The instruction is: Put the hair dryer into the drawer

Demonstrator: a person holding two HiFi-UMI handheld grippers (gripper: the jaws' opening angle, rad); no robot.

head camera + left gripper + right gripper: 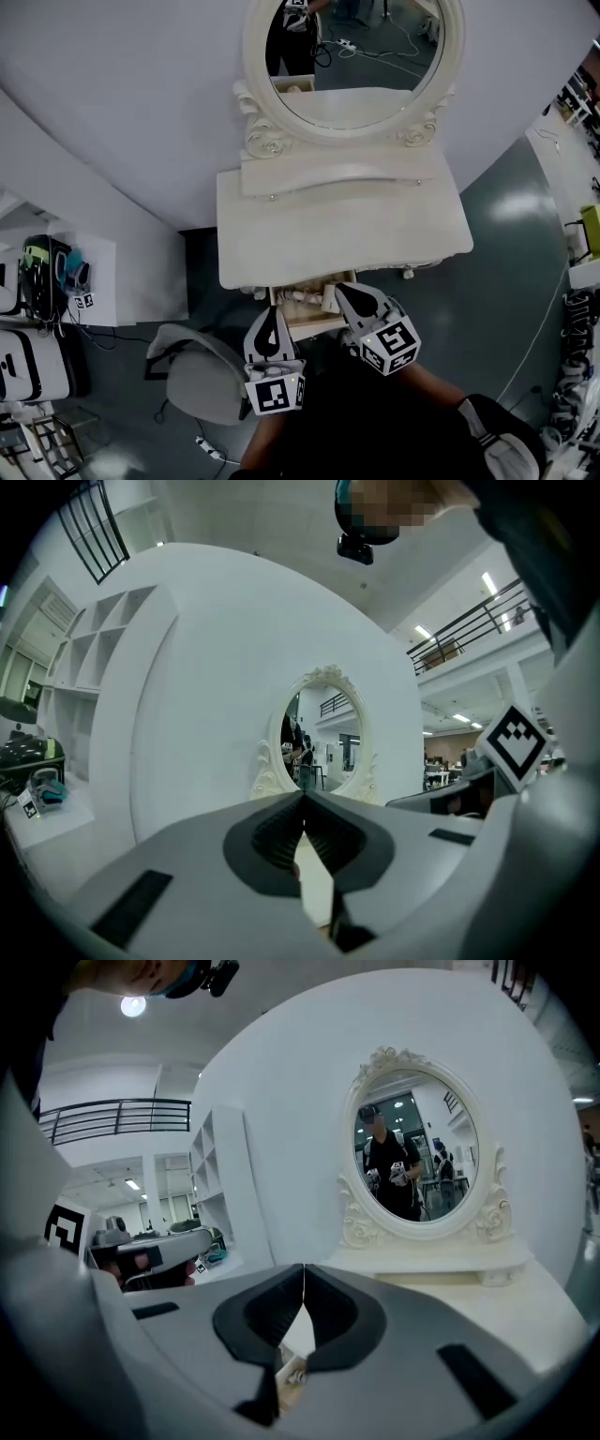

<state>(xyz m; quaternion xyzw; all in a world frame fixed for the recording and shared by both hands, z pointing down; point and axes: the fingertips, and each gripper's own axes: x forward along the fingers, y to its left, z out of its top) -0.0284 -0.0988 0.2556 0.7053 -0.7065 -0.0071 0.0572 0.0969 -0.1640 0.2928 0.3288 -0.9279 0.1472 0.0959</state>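
The cream dressing table [337, 230] has its small front drawer [317, 326] pulled out. Inside the drawer lies a pale cream object [306, 297] that I take for the hair dryer; its shape is hard to make out. My left gripper [272, 314] hovers just in front of the drawer's left corner, shut with nothing between its jaws. My right gripper [340, 292] is shut and empty too, over the drawer's right end. In the left gripper view the left gripper [303, 801] points level at the mirror [323, 728]. Below the right gripper [304, 1269], the drawer's contents [292, 1373] show through the gap.
An oval mirror [352, 56] in a carved frame stands at the back of the table against a white curved wall. A grey chair [202, 375] sits to the left of the drawer. A low shelf with equipment [47, 272] is at the far left, and cables lie on the floor.
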